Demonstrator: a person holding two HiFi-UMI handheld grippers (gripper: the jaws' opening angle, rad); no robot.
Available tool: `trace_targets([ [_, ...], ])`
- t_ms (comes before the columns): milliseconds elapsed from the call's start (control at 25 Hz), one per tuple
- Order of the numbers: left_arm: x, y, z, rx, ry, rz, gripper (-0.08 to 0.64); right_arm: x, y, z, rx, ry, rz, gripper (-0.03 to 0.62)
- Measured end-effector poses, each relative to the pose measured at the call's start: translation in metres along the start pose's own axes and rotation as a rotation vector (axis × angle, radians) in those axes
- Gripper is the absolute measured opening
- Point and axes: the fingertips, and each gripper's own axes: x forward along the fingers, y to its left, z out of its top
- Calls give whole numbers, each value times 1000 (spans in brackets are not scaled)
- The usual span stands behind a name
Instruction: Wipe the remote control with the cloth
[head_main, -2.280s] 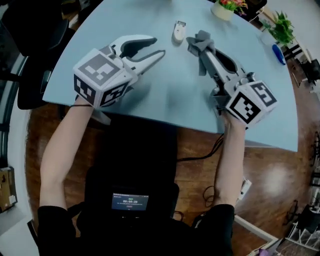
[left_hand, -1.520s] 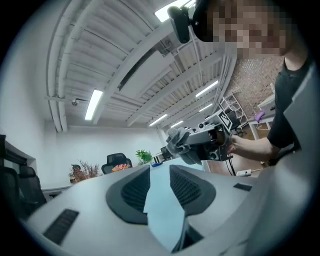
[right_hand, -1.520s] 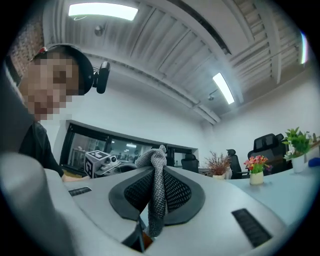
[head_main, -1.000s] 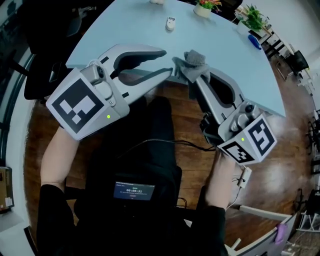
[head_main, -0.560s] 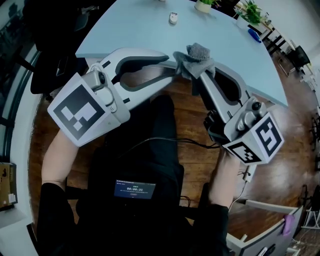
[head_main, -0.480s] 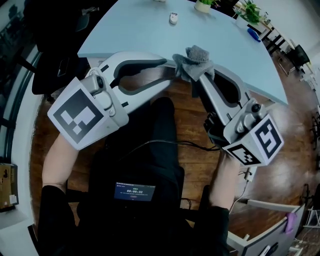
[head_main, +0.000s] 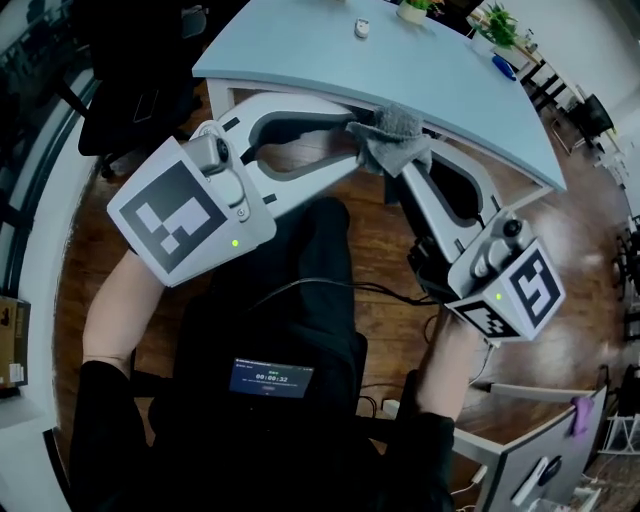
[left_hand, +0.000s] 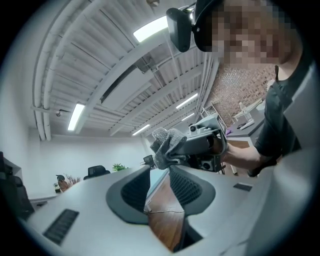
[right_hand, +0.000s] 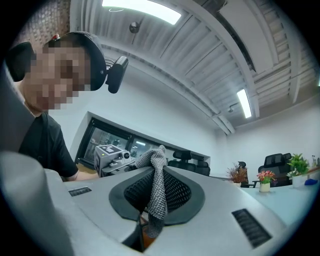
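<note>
A grey knitted cloth (head_main: 392, 132) is pinched between the pressed-together jaws of the right gripper (head_main: 408, 160). A fold is bunched above the tips and a tail hangs down between the pads. The jaws of the left gripper (head_main: 352, 140) are held slightly spread, with nothing clamped between the pads, and their tips are set close against the cloth. Both grippers are held over the wooden floor (head_main: 375, 245), with their tips at the near edge of the pale blue bench (head_main: 300, 55). The small white remote control (head_main: 361, 28) is left lying on the bench, well apart from both grippers. A short while earlier both grippers were stretched out over the bench, with the remote control just beyond their tips. They have since been drawn back off it, and the left jaws, then apart from the cloth, have been brought up to it. The cloth is gripped as before.
</note>
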Motion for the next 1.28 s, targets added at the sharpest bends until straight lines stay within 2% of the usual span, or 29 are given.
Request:
trace_targets([
  [480,-73,-126,51,22,49,-6,128,-61,137,28,1,14,7,25],
  [680,-93,-163,82,-15,43,0,126,-82,179,54,-14,21,24,25],
  [800,-105,-184,97,30,37,9,124,-92,211,61,-129,45,44,25],
  [920,-119,-201,102,189,23,72,104,-101,245,59,-310,73,61,25],
  [1000,-127,-214,101,249,48,88,103,-107,263,57,-405,82,68,25],
  [1280,-123,-238,95,236,-1,26,101,-121,272,46,-489,89,51,25],
])
